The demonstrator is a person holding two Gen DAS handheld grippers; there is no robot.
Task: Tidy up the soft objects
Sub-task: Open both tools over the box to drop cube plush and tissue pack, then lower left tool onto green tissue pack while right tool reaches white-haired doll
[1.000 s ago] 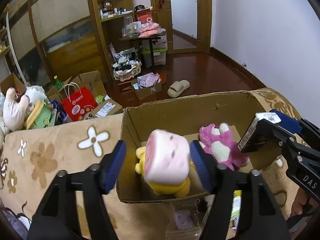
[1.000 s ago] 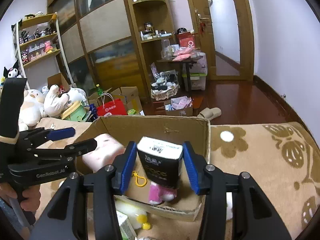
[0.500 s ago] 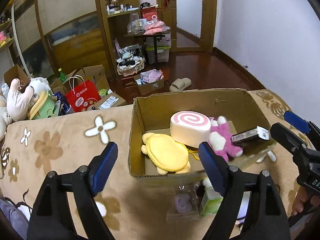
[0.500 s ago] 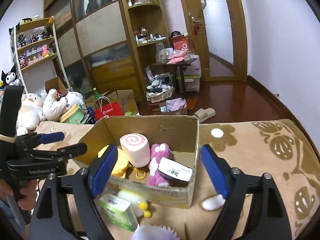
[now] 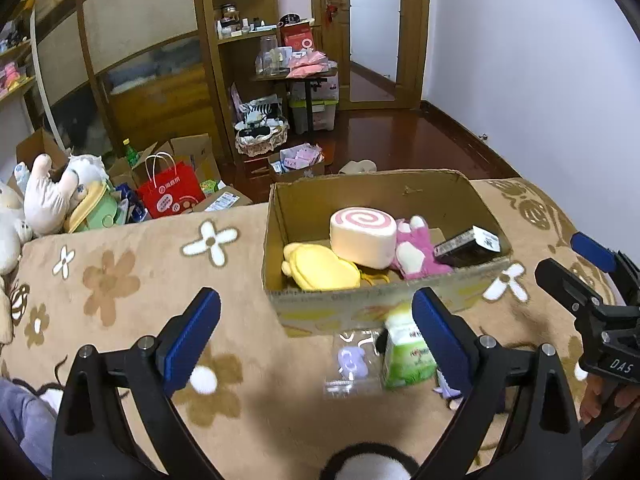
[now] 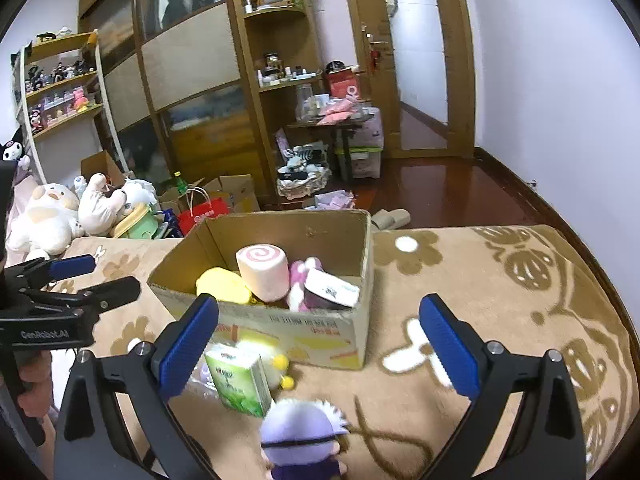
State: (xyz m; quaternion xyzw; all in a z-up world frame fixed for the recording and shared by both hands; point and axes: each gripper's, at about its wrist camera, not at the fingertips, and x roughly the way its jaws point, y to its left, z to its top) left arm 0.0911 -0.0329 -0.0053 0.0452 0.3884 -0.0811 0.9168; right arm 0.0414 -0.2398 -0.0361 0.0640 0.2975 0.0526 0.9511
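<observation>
Left wrist view: left gripper [image 5: 316, 330] hung over the blanket [image 5: 120, 280], jaws opening, nothing between them. Cardboard box [image 5: 360, 312] just beyond, holding swirl-roll plush [image 5: 362, 236], yellow plush [image 5: 320, 266], pink plush [image 5: 414, 252], dark pack [image 5: 466, 242].

Right wrist view: right gripper [image 6: 320, 338] likewise widening, empty. Green tissue pack [image 6: 240, 378] and purple doll [image 6: 302, 434] lay near, outside the box.

An open cardboard box [image 5: 360, 308] sits on the flowered blanket. Inside lie a pink-swirl roll cushion [image 5: 362, 232], a flat yellow plush [image 5: 320, 266], a pink plush [image 5: 414, 250] and a black packet [image 5: 466, 242]. Before it lie a green tissue pack [image 6: 240, 380] and a purple-haired doll [image 6: 302, 436].
</observation>
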